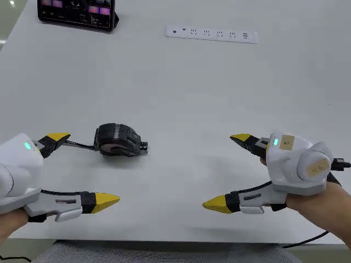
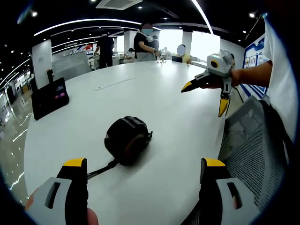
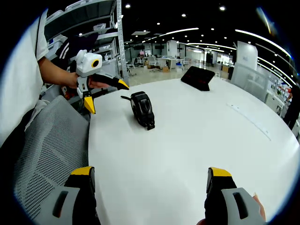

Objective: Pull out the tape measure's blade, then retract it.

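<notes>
A black tape measure lies on the white table, its blade retracted, its wrist strap trailing left. My left gripper stands open at the table's front left, the strap end by its far fingertip, the case just right of it. In the left gripper view the tape measure sits a short way ahead between the spread jaws. My right gripper is open at the front right, well apart from the case, nothing between its fingers. The right gripper view has the tape measure farther off.
A white power strip lies at the far side of the table, a dark tablet stands at the far left. A mesh chair sits at the near edge. People stand beyond the table's far end.
</notes>
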A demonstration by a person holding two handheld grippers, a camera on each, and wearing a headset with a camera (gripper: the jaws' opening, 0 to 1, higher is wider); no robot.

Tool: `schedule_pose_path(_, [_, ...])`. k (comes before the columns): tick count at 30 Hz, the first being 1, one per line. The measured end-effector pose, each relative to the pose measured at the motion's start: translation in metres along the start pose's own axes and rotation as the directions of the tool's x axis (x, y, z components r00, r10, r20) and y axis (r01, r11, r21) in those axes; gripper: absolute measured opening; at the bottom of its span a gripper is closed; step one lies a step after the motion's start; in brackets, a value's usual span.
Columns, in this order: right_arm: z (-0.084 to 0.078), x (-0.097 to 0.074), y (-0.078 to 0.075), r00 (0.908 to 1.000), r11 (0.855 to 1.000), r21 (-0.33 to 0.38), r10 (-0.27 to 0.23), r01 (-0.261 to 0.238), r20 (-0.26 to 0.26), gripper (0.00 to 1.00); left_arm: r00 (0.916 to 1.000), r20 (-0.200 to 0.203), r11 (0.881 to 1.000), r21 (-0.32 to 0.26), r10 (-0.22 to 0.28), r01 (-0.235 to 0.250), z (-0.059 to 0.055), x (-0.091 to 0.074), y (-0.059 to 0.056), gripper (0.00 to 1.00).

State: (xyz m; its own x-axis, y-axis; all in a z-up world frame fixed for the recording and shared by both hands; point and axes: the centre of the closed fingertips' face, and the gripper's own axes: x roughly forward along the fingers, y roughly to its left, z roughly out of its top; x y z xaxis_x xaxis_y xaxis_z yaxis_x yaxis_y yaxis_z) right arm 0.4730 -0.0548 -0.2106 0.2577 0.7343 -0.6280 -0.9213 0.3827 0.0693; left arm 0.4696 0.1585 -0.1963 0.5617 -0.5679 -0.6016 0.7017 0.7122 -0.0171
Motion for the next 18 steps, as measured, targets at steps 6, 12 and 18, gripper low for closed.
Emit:
schedule_pose_path(6, [-0.004, -0.005, 0.001, 1.0000, 1.000, 0.012, -0.010, 0.010, 0.000, 0.99, 0.9999, 0.001, 1.000, 0.014, -0.010, 0.010, -0.004, -0.005, -0.001, 0.99])
schedule_pose_path(12, [-0.008, -0.010, 0.001, 0.9998, 1.000, 0.015, -0.018, 0.018, -0.005, 0.99, 0.9998, -0.002, 1.000, 0.026, -0.017, 0.018, -0.007, -0.008, -0.002, 0.99])
schedule_pose_path(18, [-0.011, -0.014, 0.003, 0.9997, 0.999, 0.022, -0.023, 0.023, -0.008, 0.99, 0.9997, -0.004, 0.999, 0.039, -0.023, 0.024, -0.009, -0.009, -0.003, 0.99])
